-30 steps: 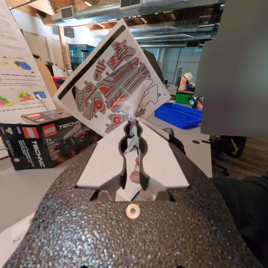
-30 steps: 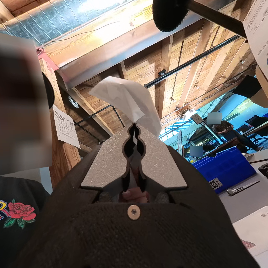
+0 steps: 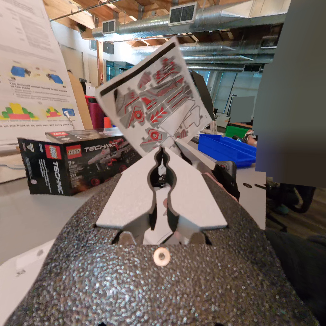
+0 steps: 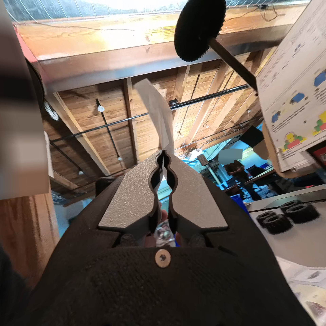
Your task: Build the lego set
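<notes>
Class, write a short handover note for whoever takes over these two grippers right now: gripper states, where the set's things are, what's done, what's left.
Left gripper: shut on the sticker sheet, held up in the air.
Right gripper: shut on a thin white peeled strip, pointing towards the ceiling.
Lego box stands on the table; four black tyres lie loose on it.
Done: sheet out, one piece lifted.
Left: no built model is in view.
</notes>
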A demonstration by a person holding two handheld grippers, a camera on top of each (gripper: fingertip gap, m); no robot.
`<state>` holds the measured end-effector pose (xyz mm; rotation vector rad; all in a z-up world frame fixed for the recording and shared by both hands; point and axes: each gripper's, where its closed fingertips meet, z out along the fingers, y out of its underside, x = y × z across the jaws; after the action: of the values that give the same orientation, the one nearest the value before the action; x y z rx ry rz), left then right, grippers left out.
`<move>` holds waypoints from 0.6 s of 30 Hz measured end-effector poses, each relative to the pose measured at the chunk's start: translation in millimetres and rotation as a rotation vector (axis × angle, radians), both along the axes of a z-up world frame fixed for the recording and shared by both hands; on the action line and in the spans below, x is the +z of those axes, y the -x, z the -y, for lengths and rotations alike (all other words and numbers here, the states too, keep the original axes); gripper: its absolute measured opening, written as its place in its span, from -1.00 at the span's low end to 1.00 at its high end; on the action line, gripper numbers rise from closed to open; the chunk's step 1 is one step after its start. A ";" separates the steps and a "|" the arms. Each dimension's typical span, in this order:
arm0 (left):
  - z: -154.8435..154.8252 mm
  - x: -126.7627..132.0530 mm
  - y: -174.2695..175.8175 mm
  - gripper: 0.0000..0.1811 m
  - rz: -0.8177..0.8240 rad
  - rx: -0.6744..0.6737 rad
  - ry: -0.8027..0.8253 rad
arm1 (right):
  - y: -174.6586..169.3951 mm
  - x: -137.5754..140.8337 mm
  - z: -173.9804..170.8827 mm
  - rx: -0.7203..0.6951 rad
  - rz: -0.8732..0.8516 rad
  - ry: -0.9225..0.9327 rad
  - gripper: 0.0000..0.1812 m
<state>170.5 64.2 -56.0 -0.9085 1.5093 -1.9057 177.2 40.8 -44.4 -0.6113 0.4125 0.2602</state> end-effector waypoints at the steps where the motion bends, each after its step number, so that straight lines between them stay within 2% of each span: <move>1: -0.1 -2.7 -0.7 -1.00 -0.018 -0.004 0.023 | 0.1 0.2 1.1 -0.030 0.016 0.014 -1.00; 4: 0.0 -8.4 -2.7 -1.00 -0.063 -0.011 0.065 | 1.6 1.9 1.7 -0.094 0.065 0.063 -1.00; 8: 5.5 -5.6 -0.7 -1.00 -0.053 -0.032 0.029 | 5.2 3.8 -1.0 -0.128 0.112 0.106 -1.00; 11: 9.8 -0.2 1.7 -1.00 0.010 -0.013 -0.070 | 4.6 2.9 -1.2 -0.122 0.104 0.101 -1.00; 15: 13.9 8.5 5.2 -0.84 0.127 0.047 -0.224 | 5.0 2.1 -1.8 -0.072 0.074 0.066 -1.00; 18: 19.4 6.3 4.9 -0.86 0.145 0.052 -0.312 | 12.7 5.8 -3.5 0.003 0.081 0.019 -1.00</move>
<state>165.6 44.8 -49.7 -0.6486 1.6192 -1.6033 164.5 44.4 -38.6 -0.6390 0.3363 0.2332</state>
